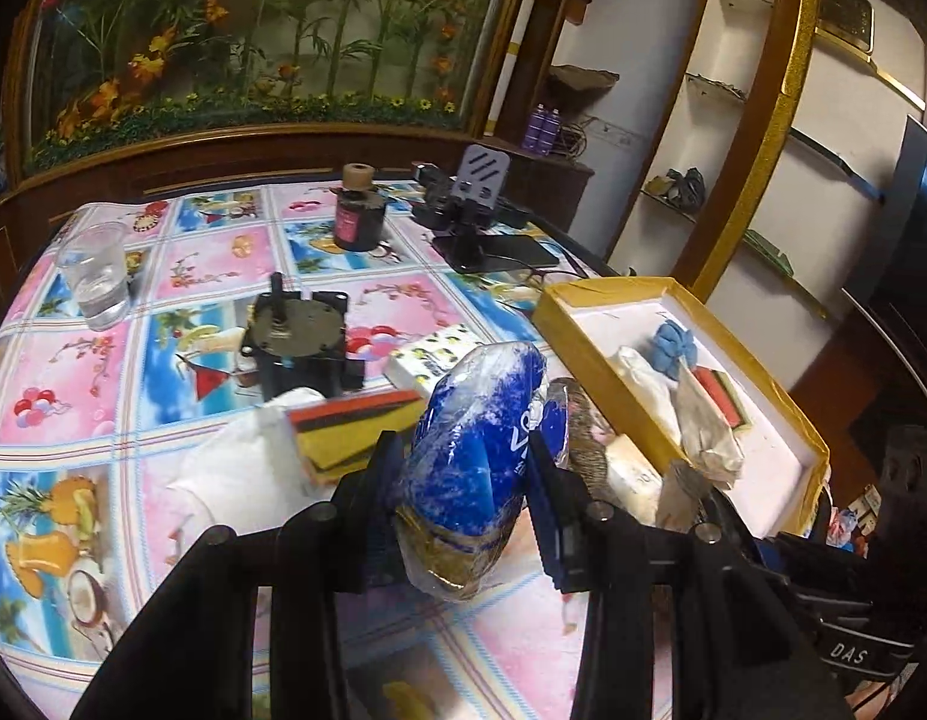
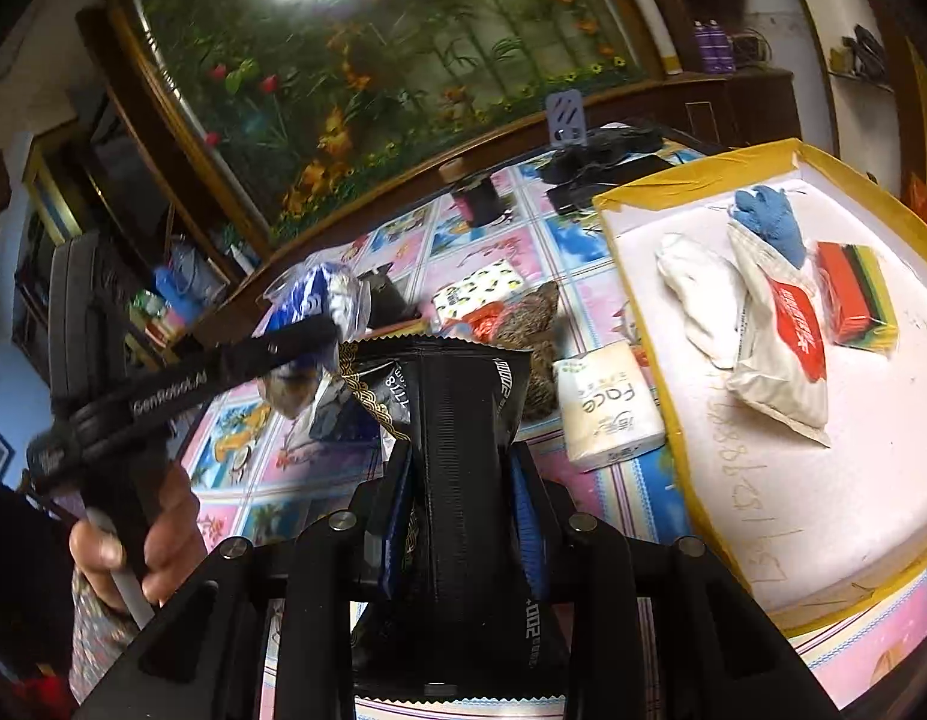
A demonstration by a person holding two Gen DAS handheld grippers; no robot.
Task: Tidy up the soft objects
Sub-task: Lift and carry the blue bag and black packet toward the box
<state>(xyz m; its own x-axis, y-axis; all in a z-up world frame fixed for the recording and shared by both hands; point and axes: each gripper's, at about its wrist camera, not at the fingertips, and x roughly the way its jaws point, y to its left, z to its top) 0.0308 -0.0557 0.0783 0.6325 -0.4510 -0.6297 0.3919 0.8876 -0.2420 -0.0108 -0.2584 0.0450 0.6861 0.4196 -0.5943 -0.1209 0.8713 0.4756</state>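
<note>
My left gripper (image 1: 466, 468) is shut on a blue plastic-wrapped packet (image 1: 475, 432), held above the table beside the gold-rimmed box (image 1: 607, 294). My right gripper (image 2: 463, 480) is shut on a black ribbed pouch (image 2: 463, 438) that stands upright between its fingers, left of the box (image 2: 643, 192). In the right wrist view, a hand (image 2: 133, 540) holds the left gripper with the blue packet (image 2: 307, 300). Inside the box lie a blue cloth (image 2: 769, 222), a white pouch (image 2: 697, 288), a white-and-red pouch (image 2: 781, 348) and a striped sponge (image 2: 859, 294).
On the patterned tablecloth lie a "face" tissue pack (image 2: 607, 408), a lemon-print tissue pack (image 1: 433, 360), a brown furry item (image 2: 529, 318), a striped sponge (image 1: 355, 420) and white tissue (image 1: 235, 468). Farther back stand a black motor part (image 1: 301, 342), a plastic cup (image 1: 97, 276), a dark bottle (image 1: 358, 216) and a phone stand (image 1: 469, 204).
</note>
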